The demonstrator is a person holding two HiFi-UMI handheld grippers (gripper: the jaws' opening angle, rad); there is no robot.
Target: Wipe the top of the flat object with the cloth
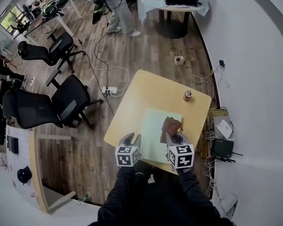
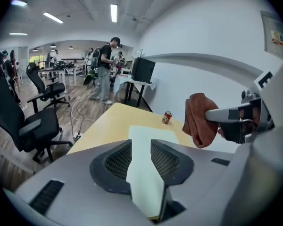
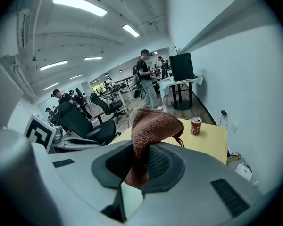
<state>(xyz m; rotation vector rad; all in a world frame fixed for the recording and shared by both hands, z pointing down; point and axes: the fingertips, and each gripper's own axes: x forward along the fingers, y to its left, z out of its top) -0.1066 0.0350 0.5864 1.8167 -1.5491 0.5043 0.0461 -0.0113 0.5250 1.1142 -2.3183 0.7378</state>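
The light wooden desk (image 1: 132, 102) carries a pale green flat sheet (image 1: 153, 126) at its near middle. A brown cloth (image 1: 171, 125) hangs bunched above the sheet's right part, apparently not yet touching it, and is clamped in the right gripper (image 1: 172, 136). The left gripper (image 1: 130, 139) has its jaws spread with nothing between them, over the sheet's near left edge. A red can (image 1: 187, 95) stands far right, well apart.

To wipe well, lower the cloth flat and sweep in overlapping strokes, perhaps pinning the sheet's edge with the left gripper. The 2 grippers sit side by side, angled forward and down.
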